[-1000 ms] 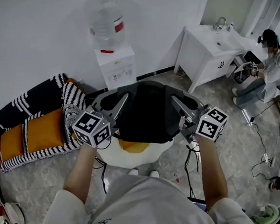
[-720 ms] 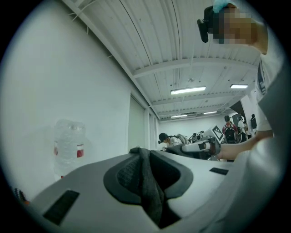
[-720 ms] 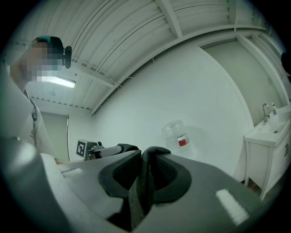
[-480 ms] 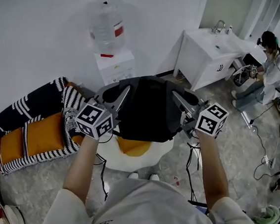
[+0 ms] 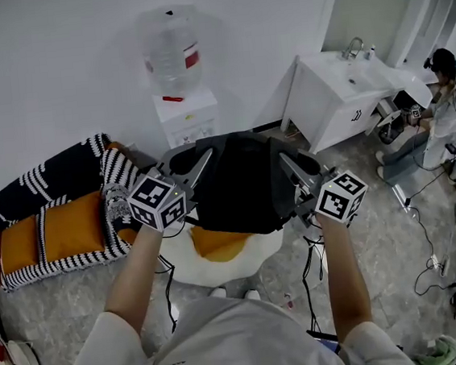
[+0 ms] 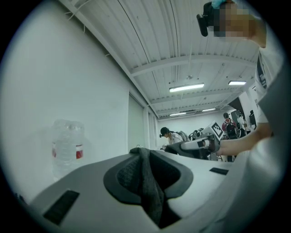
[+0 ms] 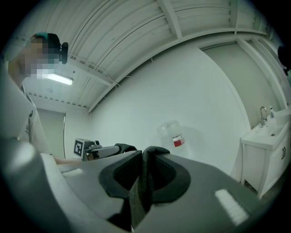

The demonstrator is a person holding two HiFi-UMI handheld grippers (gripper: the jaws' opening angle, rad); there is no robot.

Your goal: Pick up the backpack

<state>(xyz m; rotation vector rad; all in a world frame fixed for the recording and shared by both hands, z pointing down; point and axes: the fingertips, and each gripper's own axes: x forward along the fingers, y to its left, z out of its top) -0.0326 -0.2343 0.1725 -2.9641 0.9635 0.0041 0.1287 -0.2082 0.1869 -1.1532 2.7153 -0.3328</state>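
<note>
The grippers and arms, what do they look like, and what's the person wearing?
The left gripper and right gripper each have tapering grey fingers and a white cube with black square markers. Their jaws are pale grey with dark textured pads. The right jaws have just closed further on the backpack fabric. The person wears a white short-sleeved top.

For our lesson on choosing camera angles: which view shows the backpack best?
The head view: most of the black backpack hangs between the left gripper and right gripper. Each gripper view shows only a dark fold of it pinched in that gripper's jaws; the right jaws have just closed further.
</note>
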